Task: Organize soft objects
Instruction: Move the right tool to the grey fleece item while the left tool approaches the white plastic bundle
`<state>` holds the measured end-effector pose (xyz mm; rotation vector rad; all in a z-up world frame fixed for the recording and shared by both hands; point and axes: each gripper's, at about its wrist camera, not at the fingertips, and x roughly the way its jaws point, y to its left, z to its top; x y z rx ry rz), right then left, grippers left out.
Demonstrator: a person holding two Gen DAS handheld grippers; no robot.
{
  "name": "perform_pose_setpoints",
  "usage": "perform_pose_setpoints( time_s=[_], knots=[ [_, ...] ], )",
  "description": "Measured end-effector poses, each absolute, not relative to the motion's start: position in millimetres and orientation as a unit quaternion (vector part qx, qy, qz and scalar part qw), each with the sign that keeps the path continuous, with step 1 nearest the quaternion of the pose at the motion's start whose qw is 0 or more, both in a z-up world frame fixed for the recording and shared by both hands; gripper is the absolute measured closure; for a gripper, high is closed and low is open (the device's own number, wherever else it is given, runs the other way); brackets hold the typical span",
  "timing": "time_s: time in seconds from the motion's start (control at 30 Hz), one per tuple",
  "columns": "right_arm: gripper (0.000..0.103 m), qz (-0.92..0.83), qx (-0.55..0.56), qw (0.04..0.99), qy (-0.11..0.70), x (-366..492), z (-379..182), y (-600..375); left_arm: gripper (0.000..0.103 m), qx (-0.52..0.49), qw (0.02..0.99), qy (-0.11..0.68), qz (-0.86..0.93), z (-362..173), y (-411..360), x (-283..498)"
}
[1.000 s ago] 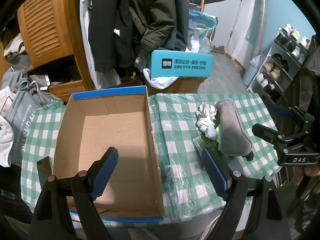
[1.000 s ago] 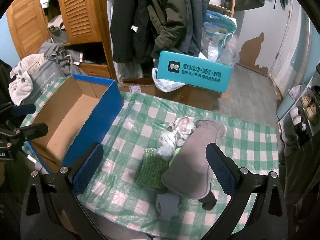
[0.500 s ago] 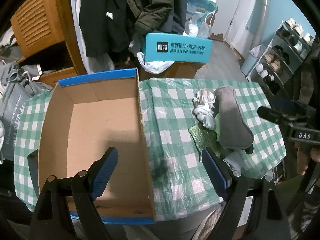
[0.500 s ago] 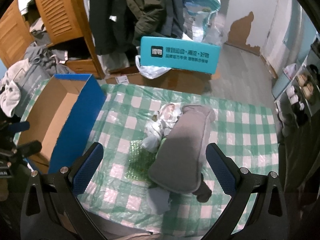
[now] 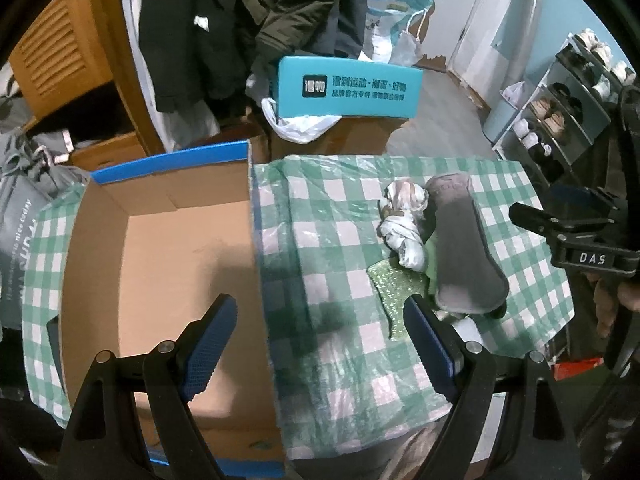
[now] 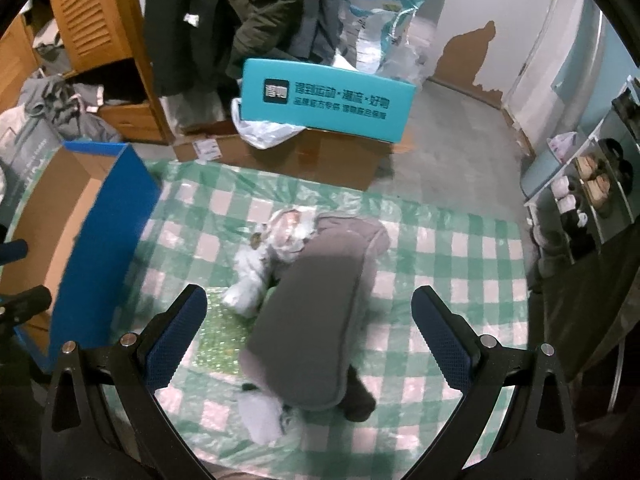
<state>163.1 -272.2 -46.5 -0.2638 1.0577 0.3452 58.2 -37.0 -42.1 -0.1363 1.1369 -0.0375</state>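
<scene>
Both grippers have dropped closer to the cloth (image 6: 448,256) since a second ago. Right gripper (image 6: 308,332) hangs jaws wide over the grey pad (image 6: 320,304), which lies on a blurred pile, perhaps socks. Left gripper (image 5: 320,344), also spread and empty, straddles the box (image 5: 168,248) wall.

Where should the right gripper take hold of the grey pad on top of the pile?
Judging by its pose, grip the grey pad across its narrow width near the middle, coming down from above. It lies flat and long on top of the pile, and the open right gripper already straddles it.
</scene>
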Motion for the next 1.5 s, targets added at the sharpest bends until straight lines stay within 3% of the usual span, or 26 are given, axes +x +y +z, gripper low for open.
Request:
perform_pose_setpoints(
  time_s=[0.67,1.5],
  knots=[
    [0.002,0.138,-0.071,0.796,0.586,227.8,-90.6,-289.2,0.016,-0.048,0.805,0.589,-0.049,-61.4,-72.4,147.8],
    [0.002,0.113,-0.015,0.755,0.646,260.2,-161.6,-292.7,0.016,-0.033,0.766,0.639,-0.065,-149.8,-88.7,214.2]
  ],
)
